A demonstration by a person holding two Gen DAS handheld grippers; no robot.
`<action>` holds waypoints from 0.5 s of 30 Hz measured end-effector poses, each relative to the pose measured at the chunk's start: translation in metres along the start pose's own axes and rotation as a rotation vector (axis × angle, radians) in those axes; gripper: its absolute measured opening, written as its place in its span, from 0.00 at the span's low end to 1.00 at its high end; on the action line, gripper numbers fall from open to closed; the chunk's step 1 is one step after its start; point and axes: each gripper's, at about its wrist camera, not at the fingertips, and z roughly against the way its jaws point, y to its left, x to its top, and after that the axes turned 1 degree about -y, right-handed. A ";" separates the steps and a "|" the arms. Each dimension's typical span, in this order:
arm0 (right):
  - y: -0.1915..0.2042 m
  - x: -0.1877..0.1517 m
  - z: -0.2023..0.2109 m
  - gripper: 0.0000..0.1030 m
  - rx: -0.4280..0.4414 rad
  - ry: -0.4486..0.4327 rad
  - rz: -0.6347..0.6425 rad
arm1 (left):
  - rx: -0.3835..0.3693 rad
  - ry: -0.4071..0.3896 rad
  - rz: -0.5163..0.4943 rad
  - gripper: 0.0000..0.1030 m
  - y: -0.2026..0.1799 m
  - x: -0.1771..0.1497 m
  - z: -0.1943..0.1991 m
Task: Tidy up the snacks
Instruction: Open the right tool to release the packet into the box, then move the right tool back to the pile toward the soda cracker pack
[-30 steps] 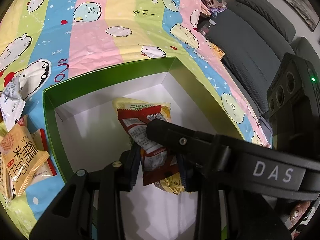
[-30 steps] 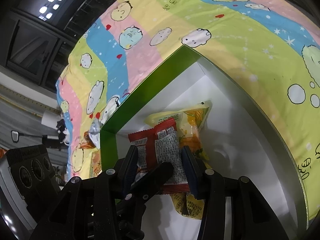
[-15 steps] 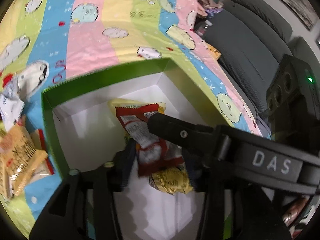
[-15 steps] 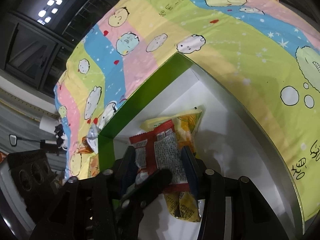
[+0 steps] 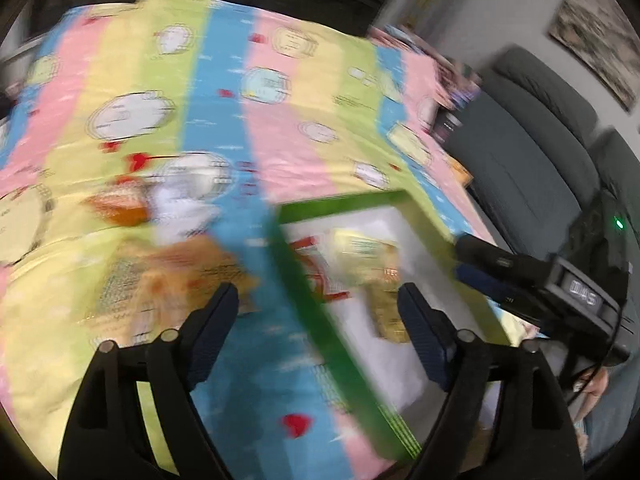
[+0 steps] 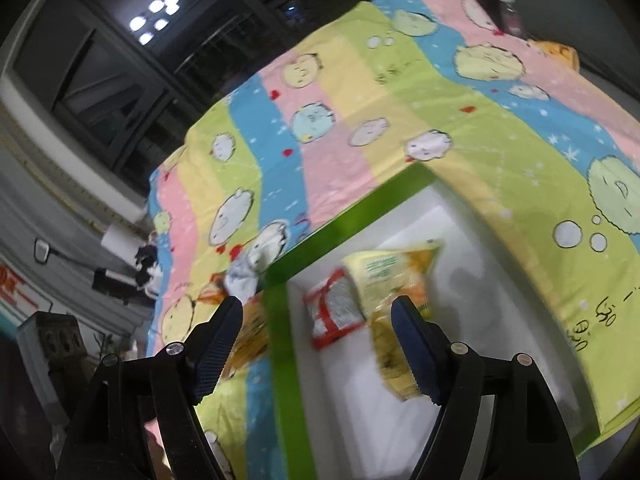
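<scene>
Both jaws have just opened, nothing between: left gripper [image 5: 316, 316], right gripper [image 6: 316, 320]. Red packet [image 6: 336, 312] lies in green box [image 6: 280, 344] near its left wall (light, crinkly, slippery; pinch the sealed edge).

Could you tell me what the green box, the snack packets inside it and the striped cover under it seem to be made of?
The green box looks like cardboard: thin, straight walls, glossy green outside, matte white inside. The red packet and the yellow packet look like printed plastic film, crinkled and slightly shiny. The striped cover looks like soft printed fabric, matte, draping over the far edge.
</scene>
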 end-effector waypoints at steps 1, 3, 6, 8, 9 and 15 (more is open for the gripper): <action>0.008 -0.003 -0.001 0.75 0.009 0.009 0.016 | 0.033 -0.016 0.025 0.84 0.013 -0.002 0.008; 0.024 -0.008 -0.004 0.75 0.029 0.028 0.044 | 0.088 -0.029 0.080 0.85 0.042 -0.007 0.021; 0.051 -0.017 -0.015 0.75 0.068 0.071 0.082 | 0.127 -0.038 0.192 0.86 0.084 -0.020 0.035; 0.068 -0.024 -0.027 0.75 0.086 0.112 0.100 | 0.147 -0.033 0.249 0.86 0.107 -0.028 0.040; 0.078 -0.028 -0.035 0.75 0.089 0.136 0.114 | 0.151 -0.029 0.267 0.86 0.114 -0.032 0.041; 0.123 -0.052 -0.094 0.75 0.076 0.288 0.134 | 0.168 -0.001 0.321 0.84 0.146 -0.040 0.033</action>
